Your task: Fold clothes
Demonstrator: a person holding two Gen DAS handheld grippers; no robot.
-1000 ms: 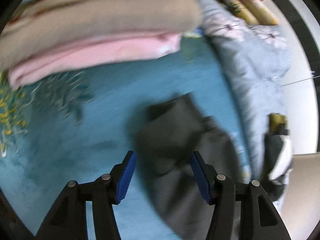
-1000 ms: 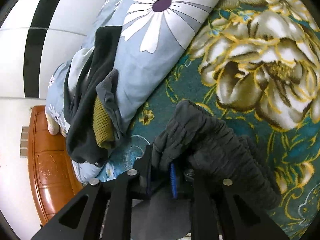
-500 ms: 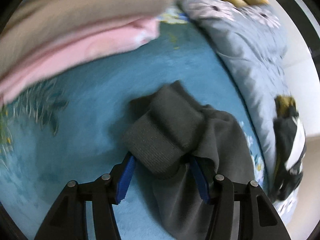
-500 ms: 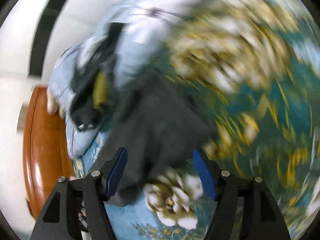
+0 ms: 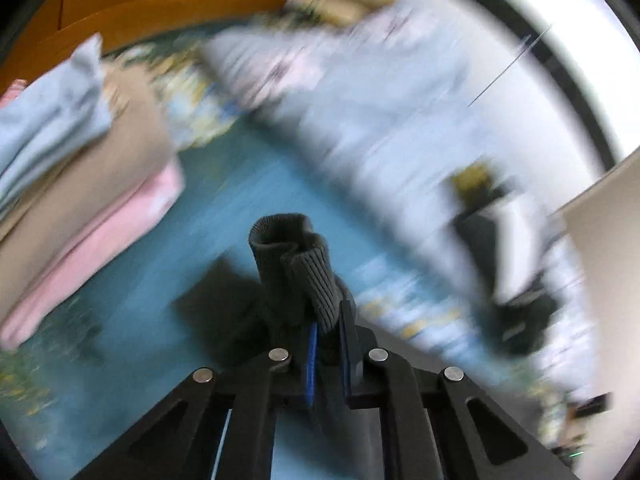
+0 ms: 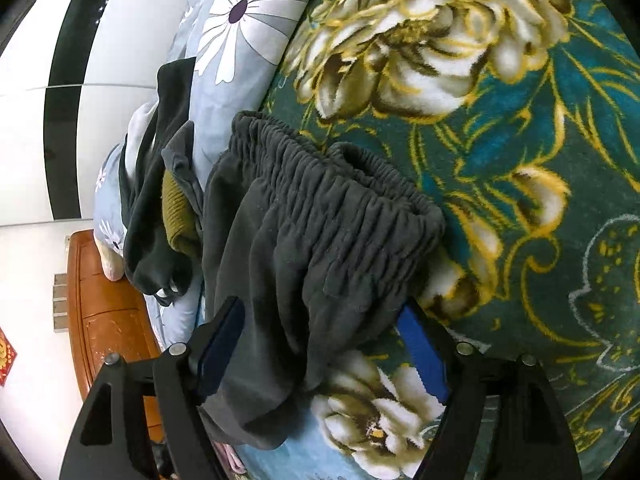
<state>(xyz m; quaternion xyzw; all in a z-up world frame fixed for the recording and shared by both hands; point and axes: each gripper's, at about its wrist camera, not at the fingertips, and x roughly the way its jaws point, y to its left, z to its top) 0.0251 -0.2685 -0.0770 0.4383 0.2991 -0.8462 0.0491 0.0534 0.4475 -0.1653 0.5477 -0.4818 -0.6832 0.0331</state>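
Dark grey trousers with a gathered elastic waistband lie on the teal flowered blanket. My right gripper is open, its blue-padded jaws standing either side of the trousers just below the waistband. My left gripper is shut on a ribbed cuff of the trousers, which sticks up out of the jaws above the blanket. The left wrist view is blurred by motion.
A stack of folded clothes, light blue, tan and pink, lies at the left. A pale blue flowered quilt carries a heap of dark and mustard garments. A wooden bed frame and white wall lie beyond.
My left gripper has closed on the trouser cuff and lifted it, swinging the view. My right gripper has let go of the waistband, opened, and the trousers now lie between its jaws.
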